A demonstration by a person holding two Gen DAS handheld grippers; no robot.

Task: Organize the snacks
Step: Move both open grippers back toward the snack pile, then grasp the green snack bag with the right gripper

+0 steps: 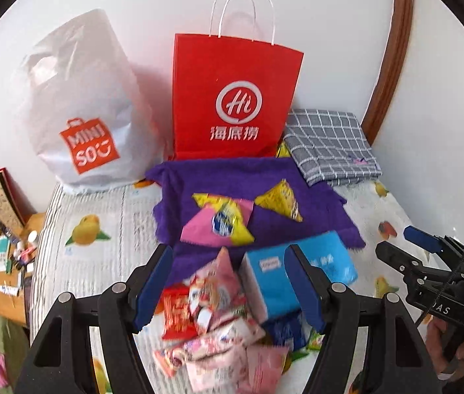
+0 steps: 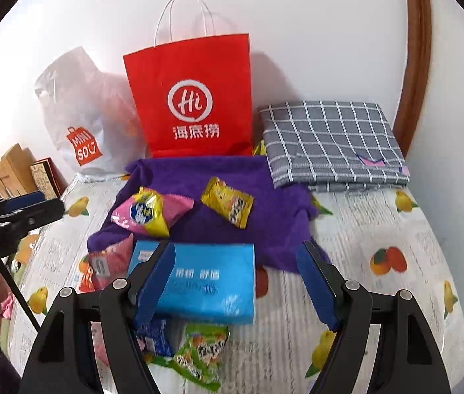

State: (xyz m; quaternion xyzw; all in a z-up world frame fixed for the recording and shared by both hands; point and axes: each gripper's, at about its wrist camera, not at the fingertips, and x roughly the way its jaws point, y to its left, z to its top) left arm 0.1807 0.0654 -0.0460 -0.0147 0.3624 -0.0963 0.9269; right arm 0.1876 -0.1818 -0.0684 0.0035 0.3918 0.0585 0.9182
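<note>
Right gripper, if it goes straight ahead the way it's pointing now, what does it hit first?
Most likely the blue tissue pack, which lies just ahead between the open right gripper fingers, left of centre. Depth is hard to judge.

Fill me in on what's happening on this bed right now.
A person holds a tool in each hand over a bed strewn with snacks. The left tool and right tool are both open and empty. A few packets lie on the purple towel; a pile of pink packets and a blue tissue pack sit nearer. The red paper bag stands at the wall.
</note>
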